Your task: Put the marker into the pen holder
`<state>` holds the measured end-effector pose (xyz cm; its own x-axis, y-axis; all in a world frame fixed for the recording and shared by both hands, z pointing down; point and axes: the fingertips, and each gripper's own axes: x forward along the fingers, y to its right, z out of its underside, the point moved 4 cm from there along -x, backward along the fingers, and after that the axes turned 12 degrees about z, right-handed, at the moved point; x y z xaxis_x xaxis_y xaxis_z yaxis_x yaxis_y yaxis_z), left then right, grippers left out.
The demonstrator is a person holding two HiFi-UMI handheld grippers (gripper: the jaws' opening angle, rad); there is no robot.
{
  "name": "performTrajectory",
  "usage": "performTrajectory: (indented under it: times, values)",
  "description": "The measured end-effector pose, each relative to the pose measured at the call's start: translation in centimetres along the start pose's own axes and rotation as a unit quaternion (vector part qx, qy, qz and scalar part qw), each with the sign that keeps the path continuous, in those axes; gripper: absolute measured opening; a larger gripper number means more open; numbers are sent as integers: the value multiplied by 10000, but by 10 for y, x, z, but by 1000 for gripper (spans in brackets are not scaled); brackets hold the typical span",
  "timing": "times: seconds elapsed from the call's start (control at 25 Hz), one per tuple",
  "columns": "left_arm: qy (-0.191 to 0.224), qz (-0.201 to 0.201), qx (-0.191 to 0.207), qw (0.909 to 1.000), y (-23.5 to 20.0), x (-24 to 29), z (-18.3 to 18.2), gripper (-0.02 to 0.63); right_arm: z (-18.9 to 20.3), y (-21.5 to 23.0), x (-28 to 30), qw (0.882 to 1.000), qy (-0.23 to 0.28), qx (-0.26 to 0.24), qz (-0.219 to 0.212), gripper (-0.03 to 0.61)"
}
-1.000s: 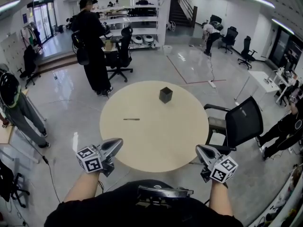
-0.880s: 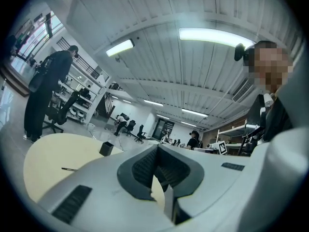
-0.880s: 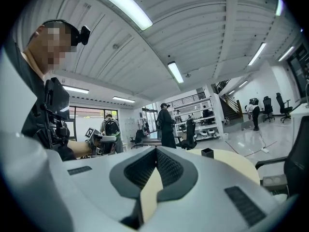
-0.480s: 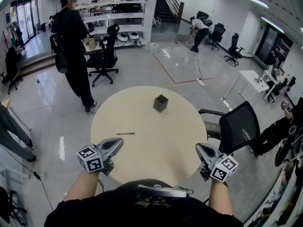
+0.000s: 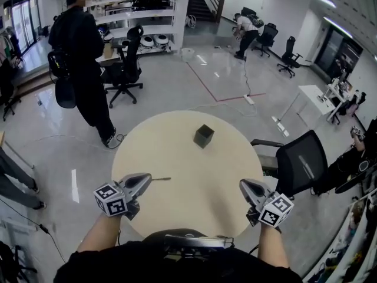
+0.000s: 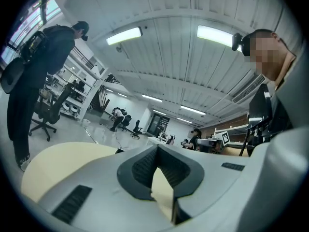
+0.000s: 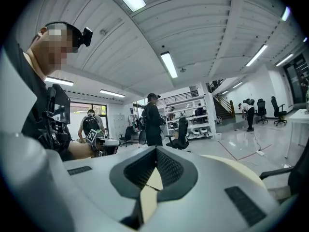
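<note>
Round cream tabletop (image 5: 182,158) seen from above, and the marker (image 5: 162,178) isn't in the holder yet. It's lying flat on the left side of the tabletop, a thin dark stick running roughly left to right. The black pen holder (image 5: 204,135) stands upright further across, a bit right of centre, well apart from the marker.

The left gripper (image 5: 147,178) sits low over the near left edge with its tip pointing at the marker's near end. It's just beside it, but I can't tell from the head view whether they touch. In the left gripper view its jaws (image 6: 157,147) are clenched tip to tip with nothing caught between them, only cream tabletop showing through the gap below the tips.

The right gripper (image 5: 242,184) is over the near right edge, well away from both marker and holder. Same story in the right gripper view: jaws (image 7: 156,149) pressed together at the tips, holding nothing.

Around the table there's a black office chair (image 5: 301,157) pulled up just beside the right edge, and a person in dark clothes (image 5: 79,63) standing on the shiny floor off to the far left. More chairs and shelving are further back in the room.
</note>
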<state>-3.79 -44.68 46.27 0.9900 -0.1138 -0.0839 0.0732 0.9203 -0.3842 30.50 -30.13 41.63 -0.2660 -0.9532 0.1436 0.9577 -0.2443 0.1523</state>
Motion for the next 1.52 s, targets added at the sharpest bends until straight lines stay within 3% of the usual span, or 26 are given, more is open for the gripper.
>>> performTrajectory:
  times: [0.24, 0.36, 0.64, 0.76, 0.88, 1.04, 1.16, 1.24, 1.44, 1.52]
  values:
    - [88, -493, 3, 9987, 5, 26, 23, -5, 10, 46, 18, 9988, -88, 62, -472, 2]
    - [-94, -624, 34, 9980, 23, 33, 27, -4, 0, 55, 17, 9980, 14, 90, -632, 2]
    - [-273, -879, 212, 9955, 17, 34, 25, -3, 9, 66, 9, 9977, 18, 211, -642, 2]
    - [-616, -849, 343, 9939, 3, 44, 28, -3, 12, 67, 7, 9981, 7, 233, -575, 2]
    - [-1470, -836, 776, 9825, -13, 62, 34, -3, 12, 66, 8, 9983, -2, 270, -507, 2]
    - [-2738, -663, 1343, 9501, -35, 96, 52, -3, 18, 70, 11, 9984, -47, 309, -473, 2]
    - [-3589, -449, 1579, 9188, -51, 118, 71, -2, 20, 75, 18, 9983, -70, 375, -450, 2]
    - [-4212, -300, 1682, 8907, -66, 127, 92, 110, 22, 77, 24, 9981, -101, 416, -437, 2]
    - [-5576, -174, 1885, 8082, -114, 133, 153, 110, 31, 88, 32, 9977, -251, 501, -383, 2]
    - [-5964, -102, 1866, 7806, -134, 136, 178, 110, 37, 95, 35, 9975, -302, 553, -329, 2]
